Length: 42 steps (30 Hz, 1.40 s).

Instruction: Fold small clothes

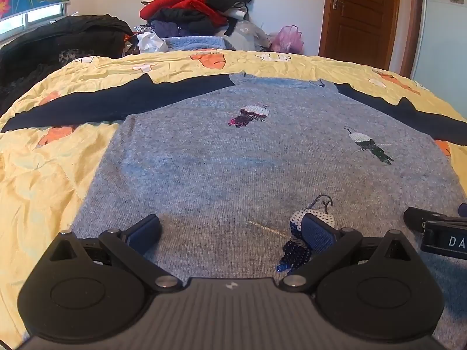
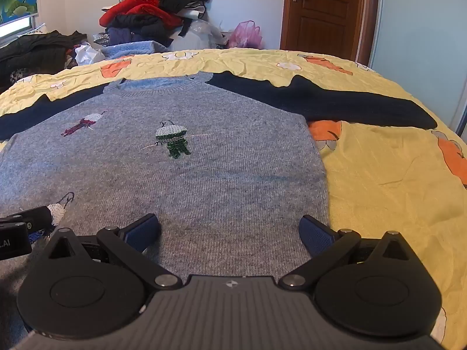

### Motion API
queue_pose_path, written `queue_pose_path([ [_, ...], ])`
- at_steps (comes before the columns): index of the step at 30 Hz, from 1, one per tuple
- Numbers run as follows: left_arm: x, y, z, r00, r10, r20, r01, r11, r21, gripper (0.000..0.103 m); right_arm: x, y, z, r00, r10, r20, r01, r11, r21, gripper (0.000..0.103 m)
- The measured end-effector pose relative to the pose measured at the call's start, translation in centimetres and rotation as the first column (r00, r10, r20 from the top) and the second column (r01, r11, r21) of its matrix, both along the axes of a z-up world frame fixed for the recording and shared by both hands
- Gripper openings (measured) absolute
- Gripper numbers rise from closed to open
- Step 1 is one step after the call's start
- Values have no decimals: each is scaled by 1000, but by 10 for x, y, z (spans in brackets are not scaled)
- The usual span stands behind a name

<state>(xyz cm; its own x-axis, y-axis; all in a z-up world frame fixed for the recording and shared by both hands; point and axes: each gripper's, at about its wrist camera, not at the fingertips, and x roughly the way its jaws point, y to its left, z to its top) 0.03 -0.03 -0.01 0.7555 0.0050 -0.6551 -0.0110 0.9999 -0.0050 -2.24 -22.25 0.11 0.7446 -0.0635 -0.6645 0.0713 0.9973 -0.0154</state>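
A small grey knit sweater (image 1: 233,157) with navy sleeves and sequin figures lies flat, front up, on a yellow quilt; it also shows in the right wrist view (image 2: 204,169). Its left sleeve (image 1: 96,105) and right sleeve (image 2: 335,99) are spread outward. My left gripper (image 1: 230,230) is open and empty, low over the sweater's lower left part. My right gripper (image 2: 230,230) is open and empty, low over the lower right part, its right finger near the side edge. Each gripper shows at the edge of the other's view.
The yellow patterned quilt (image 2: 394,175) covers the bed. A pile of clothes (image 1: 195,8) stands behind the bed, dark clothing (image 1: 58,40) at the far left, a pink bag (image 2: 245,35) and a brown door (image 2: 324,8) at the back.
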Motion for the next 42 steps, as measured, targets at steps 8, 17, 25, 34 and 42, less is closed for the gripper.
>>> queue_pose_path([
  [8,0,-1,0,1000,3,-1,-3,1000,0,103,0,0,0,1000,0,0,0,1000,-1,103],
  [17,1,-1,1,1000,5,-2,-5,1000,2,103,0,0,0,1000,0,0,0,1000,0,103],
  [25,1,0,2,1000,4,-6,-3,1000,7,103,0,0,0,1000,0,0,0,1000,0,103],
  [34,1,0,1,1000,2,-6,-2,1000,5,103,-1,0,0,1000,1,0,-1,1000,0,103],
  [42,1,0,1,1000,3,-7,-3,1000,6,103,-1,0,0,1000,1,0,-1,1000,0,103],
])
